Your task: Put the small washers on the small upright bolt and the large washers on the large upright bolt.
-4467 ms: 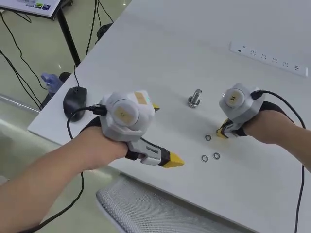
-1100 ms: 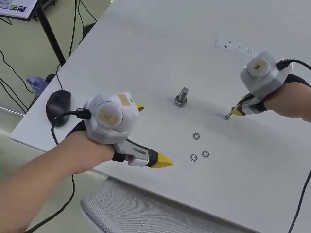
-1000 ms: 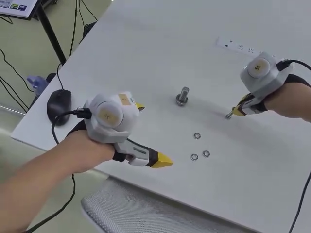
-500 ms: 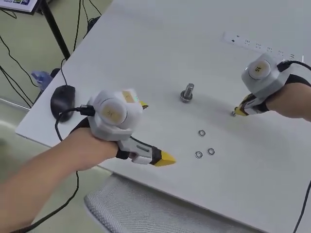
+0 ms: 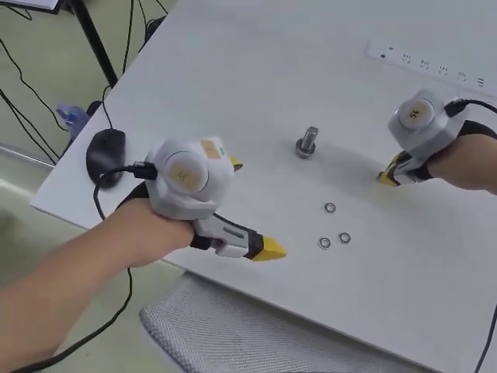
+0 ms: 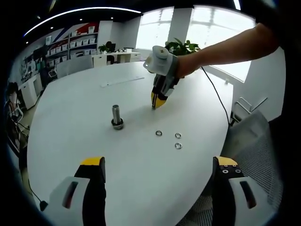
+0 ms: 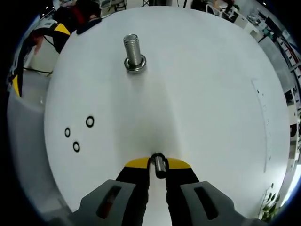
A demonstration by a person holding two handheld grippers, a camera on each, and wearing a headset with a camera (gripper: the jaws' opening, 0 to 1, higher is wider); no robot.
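A: Right hand-held gripper (image 5: 387, 179)?
B: Jaws narrow, clamped on the small bolt (image 7: 159, 165), tips down at the bench (image 5: 233, 78).
A: Left hand-held gripper (image 6: 158, 163)?
B: Jaws wide apart, over the near edge.
A: Other items?
B: Large bolt (image 5: 308, 142), upright, mid-bench. Three small washers (image 5: 330, 208), loose and flat, nearby.

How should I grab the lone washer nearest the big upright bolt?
Pinch the washer across its outer rim, coming straight down from above. It lies flat on the table and is too thin to catch from the side. It sits apart from the other two washers and the large bolt, so the jaws probably have room on either side.
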